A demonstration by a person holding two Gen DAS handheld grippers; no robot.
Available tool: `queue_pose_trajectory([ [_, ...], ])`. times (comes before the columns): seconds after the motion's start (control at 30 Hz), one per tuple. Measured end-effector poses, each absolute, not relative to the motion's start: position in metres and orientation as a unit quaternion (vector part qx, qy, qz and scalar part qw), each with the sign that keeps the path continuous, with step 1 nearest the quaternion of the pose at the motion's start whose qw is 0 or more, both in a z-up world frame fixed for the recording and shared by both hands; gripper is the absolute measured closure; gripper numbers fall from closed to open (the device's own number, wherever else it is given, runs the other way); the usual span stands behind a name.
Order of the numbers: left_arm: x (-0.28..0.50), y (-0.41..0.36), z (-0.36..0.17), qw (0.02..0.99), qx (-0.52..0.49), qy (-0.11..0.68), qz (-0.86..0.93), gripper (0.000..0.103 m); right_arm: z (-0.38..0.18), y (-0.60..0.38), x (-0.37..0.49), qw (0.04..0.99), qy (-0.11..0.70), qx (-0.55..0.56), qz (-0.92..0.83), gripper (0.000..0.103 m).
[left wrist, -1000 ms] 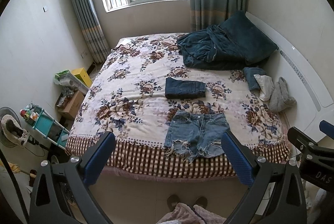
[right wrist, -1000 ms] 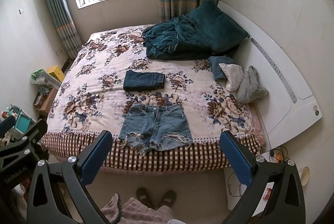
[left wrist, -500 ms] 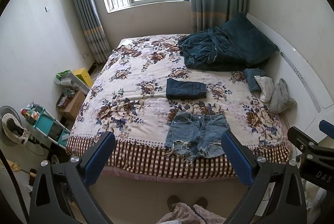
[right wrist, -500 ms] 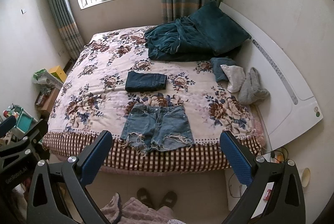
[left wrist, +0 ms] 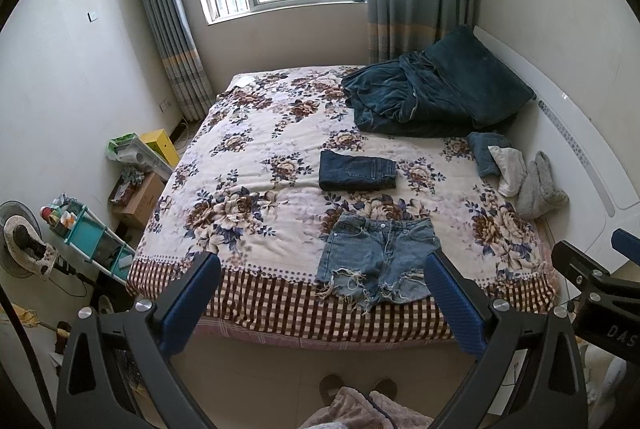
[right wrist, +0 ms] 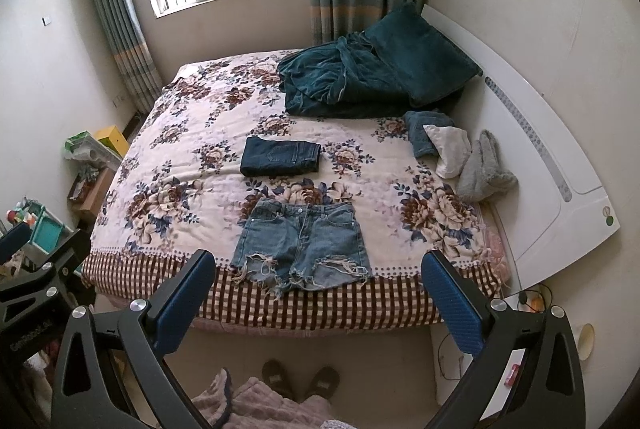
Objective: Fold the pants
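Light blue frayed denim shorts (left wrist: 378,257) (right wrist: 302,245) lie flat and unfolded at the near edge of the floral bed (left wrist: 248,189) (right wrist: 180,181), waistband away from me. A folded dark denim pair (left wrist: 357,171) (right wrist: 281,157) lies just behind them. My left gripper (left wrist: 320,293) is open and empty, held high above the floor in front of the bed. My right gripper (right wrist: 316,289) is open and empty too, at about the same height. The right gripper's body (left wrist: 592,285) shows at the right edge of the left wrist view.
A crumpled dark teal blanket and pillow (left wrist: 432,97) (right wrist: 372,77) sit at the bed's far right by the white headboard (right wrist: 560,165). Small folded clothes and a grey item (left wrist: 516,177) (right wrist: 460,157) lie on the right. Boxes and a teal cart (left wrist: 92,229) stand left.
Both grippers have tilted slightly, so the bed sits a little lower in both views. Nothing on the bed has moved and both grippers stay open.
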State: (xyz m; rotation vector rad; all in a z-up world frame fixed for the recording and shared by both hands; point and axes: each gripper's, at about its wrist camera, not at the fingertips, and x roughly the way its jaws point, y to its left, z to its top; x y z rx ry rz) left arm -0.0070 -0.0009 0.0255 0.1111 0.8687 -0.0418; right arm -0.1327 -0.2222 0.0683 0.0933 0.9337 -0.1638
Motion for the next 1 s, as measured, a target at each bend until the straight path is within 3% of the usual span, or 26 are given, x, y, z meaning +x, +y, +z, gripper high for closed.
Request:
queue_pose_trajectory([
  [0.73,-0.009,0.0,0.028,0.906,0.053,0.418,-0.021,0.0,0.052,-0.221,-0.124,0.886,0.454,0.05,-0.083,0.0],
  [1.0,0.023,-0.001,-0.015,0.908,0.079,0.412,0.002,0.0,0.018,-0.225,-0.093,0.875,0.467,0.078,-0.102,0.0],
])
